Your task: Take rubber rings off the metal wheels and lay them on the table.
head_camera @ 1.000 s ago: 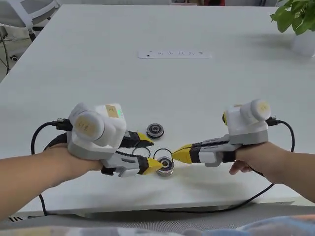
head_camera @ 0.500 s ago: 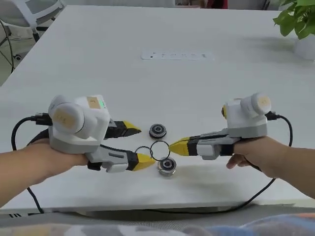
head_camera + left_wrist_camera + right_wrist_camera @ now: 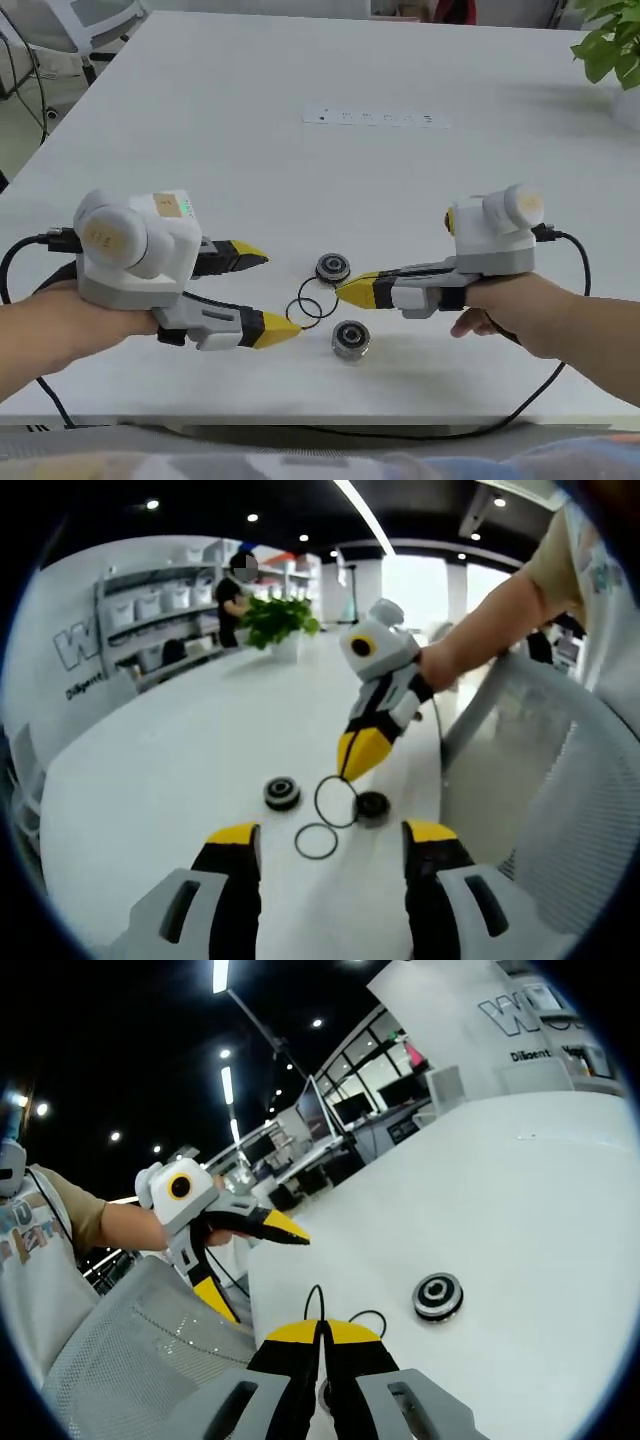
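Observation:
My right gripper (image 3: 345, 291) is shut on a thin black rubber ring (image 3: 322, 314), holding it just above the table between two metal wheels. A second black ring (image 3: 291, 312) lies flat on the table, overlapping the held one in the head view. One wheel (image 3: 333, 268) sits behind the rings, the other (image 3: 350, 340) in front. My left gripper (image 3: 268, 293) stands open to the left of the rings, nothing between its jaws. In the left gripper view the flat ring (image 3: 296, 841) lies just ahead of the jaws. In the right gripper view the held ring (image 3: 308, 1305) rises from the shut tips.
A white power strip (image 3: 375, 118) lies across the far middle of the white table (image 3: 200, 120). A potted plant (image 3: 610, 45) stands at the far right corner. The table's front edge runs close under both hands. Black cables trail off both grippers.
Both grippers were at the near wheel; now the right one has drawn back and up with a ring. The left gripper has pulled away to the left, off the wheel.

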